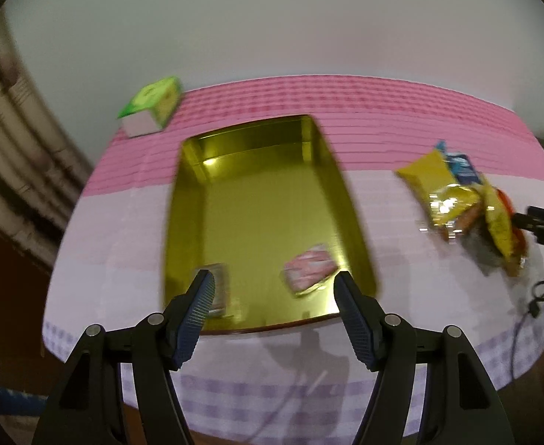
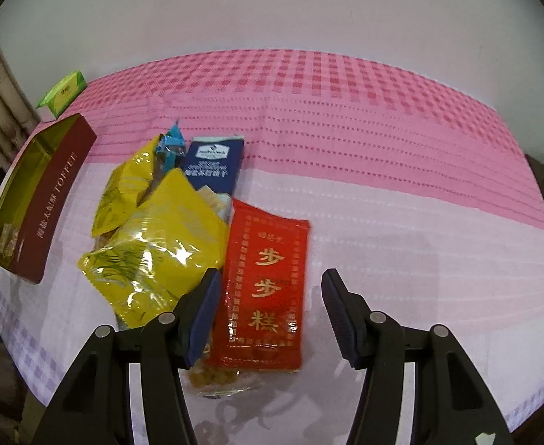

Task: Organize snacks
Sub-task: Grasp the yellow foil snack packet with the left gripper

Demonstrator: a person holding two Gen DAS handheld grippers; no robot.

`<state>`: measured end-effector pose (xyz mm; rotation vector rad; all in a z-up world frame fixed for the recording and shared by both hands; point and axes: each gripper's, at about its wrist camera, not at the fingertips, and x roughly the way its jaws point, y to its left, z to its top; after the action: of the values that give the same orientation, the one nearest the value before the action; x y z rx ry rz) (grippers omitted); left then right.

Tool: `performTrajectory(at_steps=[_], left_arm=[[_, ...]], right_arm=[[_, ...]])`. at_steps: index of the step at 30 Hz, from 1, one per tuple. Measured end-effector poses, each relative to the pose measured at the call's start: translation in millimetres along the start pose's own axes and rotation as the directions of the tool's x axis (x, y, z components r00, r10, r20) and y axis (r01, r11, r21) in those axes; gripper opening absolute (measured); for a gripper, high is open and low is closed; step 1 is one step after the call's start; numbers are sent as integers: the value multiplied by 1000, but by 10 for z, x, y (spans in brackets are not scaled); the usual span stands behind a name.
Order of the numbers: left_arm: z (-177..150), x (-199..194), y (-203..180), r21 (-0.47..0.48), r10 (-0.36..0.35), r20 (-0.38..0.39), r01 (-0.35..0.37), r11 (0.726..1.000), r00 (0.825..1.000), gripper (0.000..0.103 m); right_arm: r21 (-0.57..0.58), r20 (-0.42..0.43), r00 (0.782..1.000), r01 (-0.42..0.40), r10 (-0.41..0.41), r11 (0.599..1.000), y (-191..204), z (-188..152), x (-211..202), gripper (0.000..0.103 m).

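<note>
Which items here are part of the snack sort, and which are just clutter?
Job: toffee tin, pink candy in the tin, yellow snack bags, red cake packet, blue packet.
Lying about: green box, black cable.

Tin (image 1: 264, 200) inside: glossy gold metal, mirror-like. Snack packets (image 2: 153, 244) crinkly shiny plastic film. Tablecloth (image 2: 383, 185) matt woven checked cloth.

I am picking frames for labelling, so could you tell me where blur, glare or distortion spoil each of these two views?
Left wrist view: motion blur smears the gold tin, the small packets inside it and the green box; fisheye bends the table edge. Right wrist view: mostly sharp, the red packet lettering readable; glare whitens patches of the yellow bags; gripper shadows fall on the tablecloth.
</note>
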<state>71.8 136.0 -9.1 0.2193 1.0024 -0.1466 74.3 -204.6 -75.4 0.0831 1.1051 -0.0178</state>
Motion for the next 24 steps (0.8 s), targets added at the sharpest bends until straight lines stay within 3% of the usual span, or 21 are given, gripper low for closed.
performTrajectory(at_steps=[7, 13, 24], left_arm=[[203, 35, -600, 97, -51, -1, 51, 994, 999, 67], [307, 140, -1015, 140, -109, -17, 110, 984, 994, 67], [437, 184, -1635, 229, -196, -20, 195, 954, 980, 68]], right_arm=[[31, -10, 1000, -4, 5, 1000, -241, -90, 113, 54], [43, 1, 1000, -23, 23, 999, -465, -179, 115, 61], [-14, 13, 996, -83, 84, 996, -350, -139, 178, 63]])
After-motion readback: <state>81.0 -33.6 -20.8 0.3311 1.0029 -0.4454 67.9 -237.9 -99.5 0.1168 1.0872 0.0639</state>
